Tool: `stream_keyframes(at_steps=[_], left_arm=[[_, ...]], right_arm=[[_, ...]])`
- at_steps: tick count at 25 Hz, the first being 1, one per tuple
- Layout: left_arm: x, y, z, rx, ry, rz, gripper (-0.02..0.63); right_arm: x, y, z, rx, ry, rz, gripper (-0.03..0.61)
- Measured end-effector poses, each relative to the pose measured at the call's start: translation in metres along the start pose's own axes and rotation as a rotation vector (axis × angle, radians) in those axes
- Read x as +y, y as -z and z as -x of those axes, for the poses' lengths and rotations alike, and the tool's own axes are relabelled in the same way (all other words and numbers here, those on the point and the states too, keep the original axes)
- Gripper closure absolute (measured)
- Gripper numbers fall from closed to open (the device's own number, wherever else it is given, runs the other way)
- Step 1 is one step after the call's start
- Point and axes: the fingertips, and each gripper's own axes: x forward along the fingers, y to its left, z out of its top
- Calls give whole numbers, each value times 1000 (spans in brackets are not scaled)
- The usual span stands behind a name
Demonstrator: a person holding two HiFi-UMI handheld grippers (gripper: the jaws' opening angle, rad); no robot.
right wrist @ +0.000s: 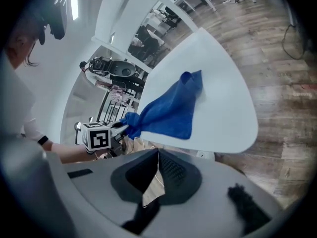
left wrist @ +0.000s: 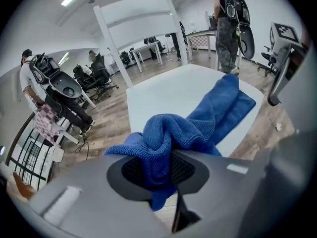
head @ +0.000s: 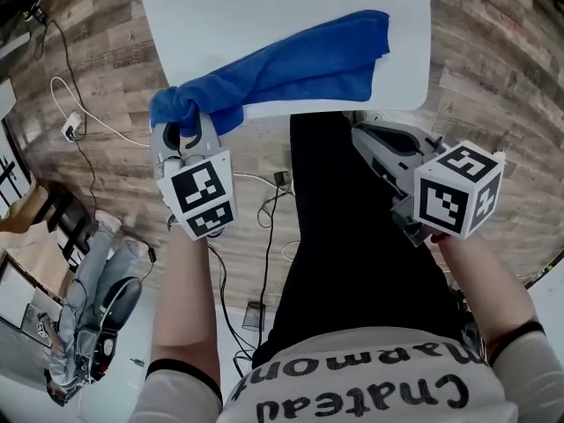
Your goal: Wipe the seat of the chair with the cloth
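The cloth (head: pixel 291 64) was clamped by the left gripper (head: pixel 189 135) at the near edge of the seat (head: pixel 264 7) for wiping; the right gripper (head: pixel 370 139) was closed, empty.

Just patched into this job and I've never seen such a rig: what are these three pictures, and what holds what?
No robot arm here: a person holds hand-held tongs in each hand. The head view comes from a camera on the person's head, looking steeply down. The two gripper views come from cameras riding on each tool, looking along its tongs. The white surface is the chair seat, and a blue cloth lies across it. The left tongs are shut on the cloth's bunched end at the seat's near edge. The right tongs are closed on nothing, short of the seat.
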Motion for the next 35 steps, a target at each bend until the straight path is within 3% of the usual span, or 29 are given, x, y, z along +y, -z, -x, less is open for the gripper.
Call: stream_keyframes(at_steps=[6,13,19,28,32,35], left_arm=[[-27,-17,-6,-10,31,12,534],[-95,-64,-11,-96,99,-74,536],[-164,-104,-10,-150,195,-149,534],[-266,-144,-5,-206,359,-195,534],[-288,-160,0,-195,365,-181,529],[-304,-165,-2,-143,378,-218,528]], right_arm=[[-19,14,24,-61,10,-41,563],[-62,37,69,-135,54,-118,563],[-80,49,111,-218,70,-180,563],[-100,67,173,-366,111,-287,563],[-99,61,202,-419,129,-289,563],[-98,50,224,-462,146,-279,563]])
